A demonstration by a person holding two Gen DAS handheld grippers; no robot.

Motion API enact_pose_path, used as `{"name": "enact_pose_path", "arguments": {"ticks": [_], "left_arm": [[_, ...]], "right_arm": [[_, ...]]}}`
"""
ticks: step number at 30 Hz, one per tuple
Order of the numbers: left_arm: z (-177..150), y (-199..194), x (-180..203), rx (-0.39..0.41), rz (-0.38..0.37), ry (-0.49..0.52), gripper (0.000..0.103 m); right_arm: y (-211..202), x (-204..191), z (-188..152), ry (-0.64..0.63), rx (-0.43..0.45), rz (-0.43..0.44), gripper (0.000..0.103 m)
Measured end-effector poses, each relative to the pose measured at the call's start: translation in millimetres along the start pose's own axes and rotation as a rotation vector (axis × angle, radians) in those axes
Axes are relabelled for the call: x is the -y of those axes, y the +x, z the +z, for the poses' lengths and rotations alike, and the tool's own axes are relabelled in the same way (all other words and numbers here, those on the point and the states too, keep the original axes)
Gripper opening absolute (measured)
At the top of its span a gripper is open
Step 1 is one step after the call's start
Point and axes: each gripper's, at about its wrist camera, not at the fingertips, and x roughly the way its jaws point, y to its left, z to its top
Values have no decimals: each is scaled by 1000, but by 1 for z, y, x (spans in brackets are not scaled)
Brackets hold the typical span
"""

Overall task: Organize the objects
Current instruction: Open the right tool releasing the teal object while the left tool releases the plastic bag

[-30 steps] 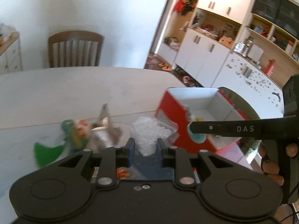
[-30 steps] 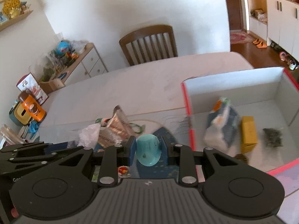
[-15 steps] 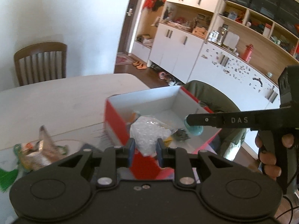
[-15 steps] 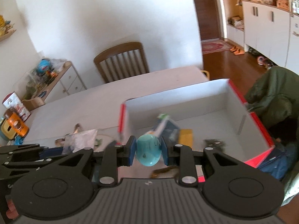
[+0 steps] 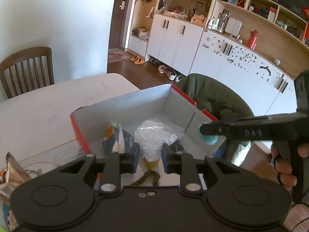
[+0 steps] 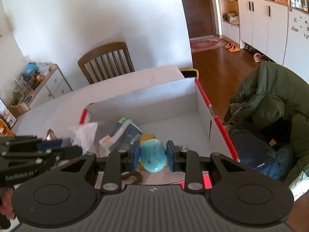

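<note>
A red cardboard box with white inner walls stands on the pale table, also seen in the right wrist view as the box. My left gripper hovers over its near side, shut on a clear plastic bag of white bits. My right gripper is shut on a turquoise egg-shaped object above the box's near right part. Inside lie a blue, white and orange packet, a yellow block and a brown fuzzy loop.
A crumpled foil wrapper lies on the table left of the box. A wooden chair stands at the far side. A green jacket hangs over a seat right of the box. White cupboards line the wall.
Both grippers have swung right from the loose items on the table to over the open box, each still carrying its object. The box contents have come into view below.
</note>
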Motion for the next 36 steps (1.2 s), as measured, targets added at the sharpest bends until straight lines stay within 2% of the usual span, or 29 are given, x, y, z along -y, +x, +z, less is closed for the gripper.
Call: {"name": "enact_pose_path", "arguments": {"ticks": [13, 23, 36], "left_arm": [[31, 86, 13, -97, 37, 45, 23], [44, 135, 21, -169, 42, 65, 23], [43, 184, 18, -310, 39, 66, 23]], "right_arm": [[48, 16, 0, -100, -112, 13, 28], [76, 20, -9, -164, -190, 25, 28], [93, 24, -11, -178, -251, 39, 28]]}}
